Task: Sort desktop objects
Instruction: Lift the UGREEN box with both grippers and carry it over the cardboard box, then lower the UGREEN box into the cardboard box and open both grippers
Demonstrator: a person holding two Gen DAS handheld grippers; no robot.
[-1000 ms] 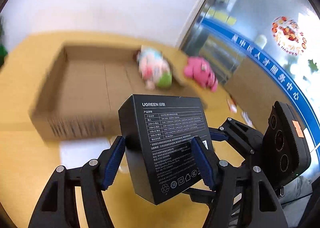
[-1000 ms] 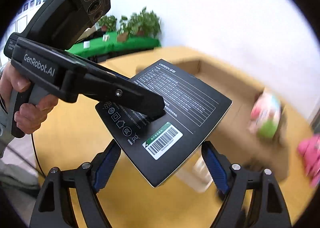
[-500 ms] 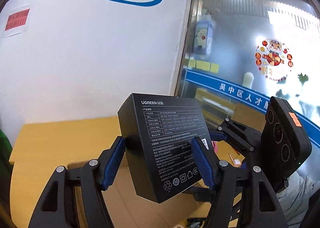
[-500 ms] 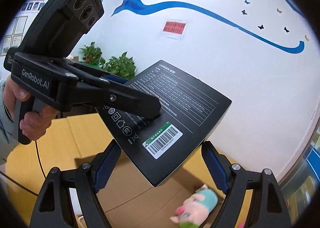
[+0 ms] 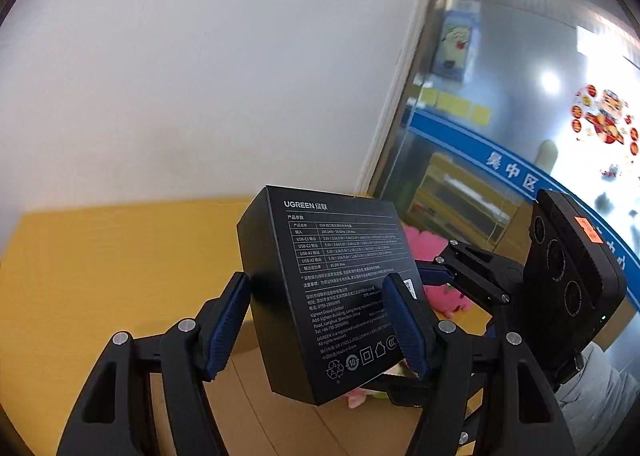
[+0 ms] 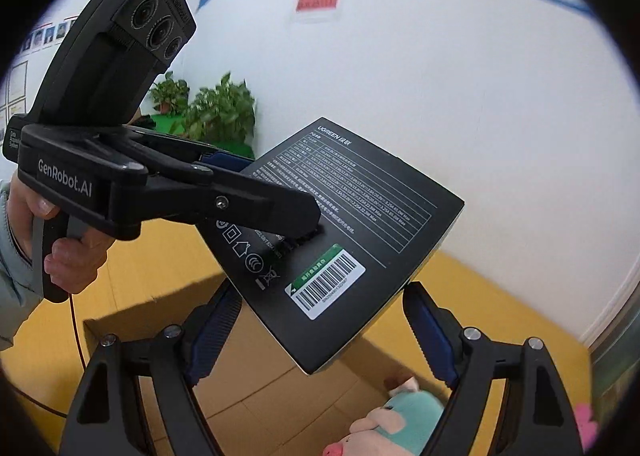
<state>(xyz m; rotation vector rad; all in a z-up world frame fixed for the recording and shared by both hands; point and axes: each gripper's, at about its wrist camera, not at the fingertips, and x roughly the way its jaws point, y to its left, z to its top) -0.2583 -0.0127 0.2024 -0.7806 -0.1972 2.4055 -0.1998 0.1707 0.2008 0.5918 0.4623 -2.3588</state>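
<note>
The left tool (image 5: 316, 330) clamps the black box (image 5: 332, 284) in mid-air over the carton (image 6: 280, 388); the right tool (image 6: 320, 340) stands wide beneath it. One plush (image 6: 400, 420) lies inside already; the box isn't in yet, and a pink toy (image 5: 424, 248) waits on the worktop (image 5: 100, 276).

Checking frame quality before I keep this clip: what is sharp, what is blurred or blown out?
Left wrist view: the black UGREEN cardboard box and left gripper are sharp; the wall's blue stripe smears; the window at right is blown out. Right wrist view: the barcode label is crisp; the potted plants are slightly blurred; fisheye corners are black.
</note>
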